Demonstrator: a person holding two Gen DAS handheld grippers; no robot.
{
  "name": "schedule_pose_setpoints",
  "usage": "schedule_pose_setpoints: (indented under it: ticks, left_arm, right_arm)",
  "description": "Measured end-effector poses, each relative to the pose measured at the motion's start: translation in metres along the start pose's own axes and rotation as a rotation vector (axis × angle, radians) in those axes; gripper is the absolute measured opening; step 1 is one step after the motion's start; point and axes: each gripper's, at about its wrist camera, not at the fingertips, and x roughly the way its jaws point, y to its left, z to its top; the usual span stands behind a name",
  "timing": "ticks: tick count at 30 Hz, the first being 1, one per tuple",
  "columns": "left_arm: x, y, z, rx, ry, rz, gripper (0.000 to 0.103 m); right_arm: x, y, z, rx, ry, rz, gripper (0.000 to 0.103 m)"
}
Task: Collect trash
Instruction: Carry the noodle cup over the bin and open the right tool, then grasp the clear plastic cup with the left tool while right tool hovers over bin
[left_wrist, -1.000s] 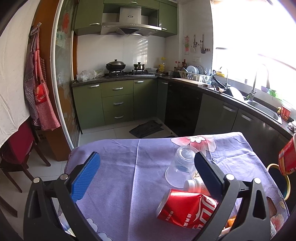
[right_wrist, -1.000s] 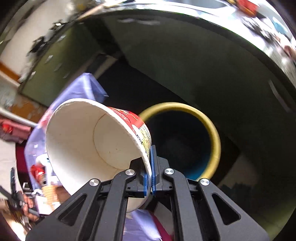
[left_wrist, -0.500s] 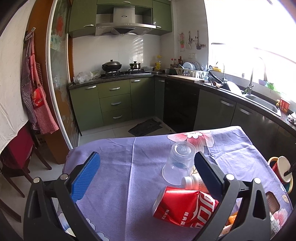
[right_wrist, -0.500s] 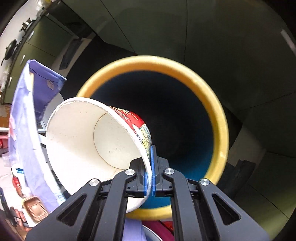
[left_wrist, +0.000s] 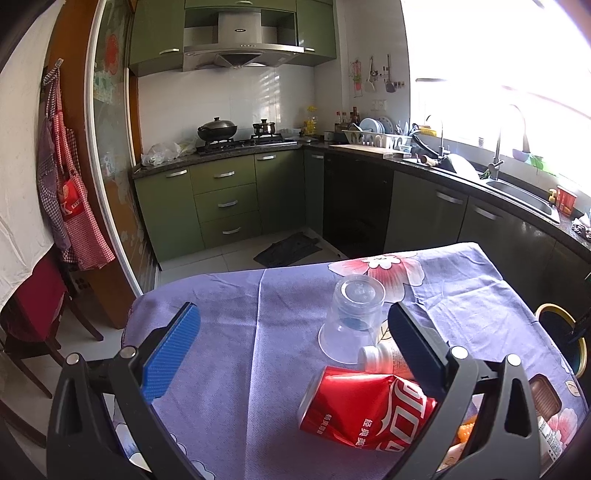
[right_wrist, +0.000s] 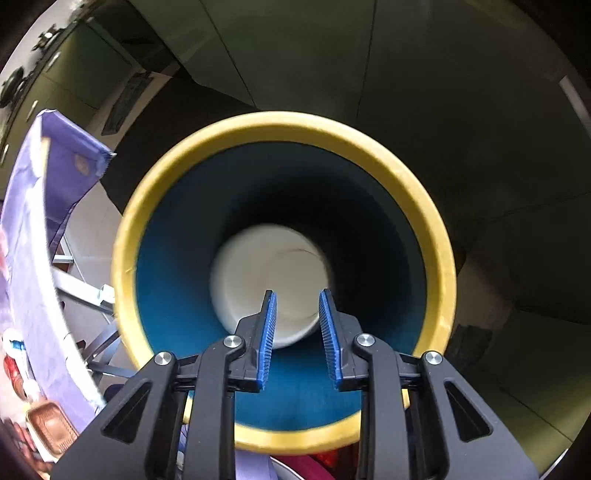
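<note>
Paper cup (right_wrist: 271, 282) is lying blurred inside the yellow-rimmed bin (right_wrist: 436, 236), clear of the right gripper (right_wrist: 297, 325), whose jaws are opening with nothing between them. Left gripper (left_wrist: 291, 354), jaws wide, is hovering over the worktop (left_wrist: 229, 325) beside the can (left_wrist: 365, 410).

A white paper cup (right_wrist: 271, 284) — blurred, seemingly mouth-up — lies deep inside the yellow-rimmed, blue-walled bin (right_wrist: 439, 258).

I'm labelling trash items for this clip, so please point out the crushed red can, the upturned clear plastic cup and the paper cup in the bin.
crushed red can (left_wrist: 369, 410): left wrist view, on its dented red side.
clear plastic cup (left_wrist: 351, 317): left wrist view, on its side wall.
paper cup (right_wrist: 251, 273): right wrist view, on its white inside wall.
</note>
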Motion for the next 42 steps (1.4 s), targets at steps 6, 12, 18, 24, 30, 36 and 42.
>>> schedule_pose_setpoints:
  ticks: [6,12,18,24,30,36,42]
  left_arm:
    - [-0.003,-0.003,0.000,0.000,0.000,-0.018,0.097]
    - [0.006,-0.008,0.013,0.018,0.065,-0.043,0.097]
    - [0.044,-0.025,0.024,0.069,0.193,-0.101,0.097]
    - [0.093,-0.035,0.030,0.108,0.346,-0.149,0.097]
    - [0.123,-0.040,0.029,0.120,0.445,-0.165,0.097]
    - [0.144,-0.044,0.022,0.148,0.517,-0.148,0.097]
    - [0.156,-0.048,0.018,0.151,0.544,-0.143,0.091]
  right_arm:
    - [-0.050,0.019,-0.039,-0.067,-0.121,0.074,0.026]
    - [-0.089,0.042,-0.093,-0.174,-0.202,0.153,0.033]
    - [-0.099,0.063,-0.109,-0.230,-0.223,0.192,0.039]
    - [-0.075,0.077,-0.106,-0.251,-0.213,0.210,0.039]
    - [-0.060,0.079,-0.091,-0.244,-0.204,0.213,0.041]
    - [-0.056,0.083,-0.086,-0.249,-0.199,0.209,0.041]
    - [-0.053,0.081,-0.085,-0.256,-0.189,0.209,0.041]
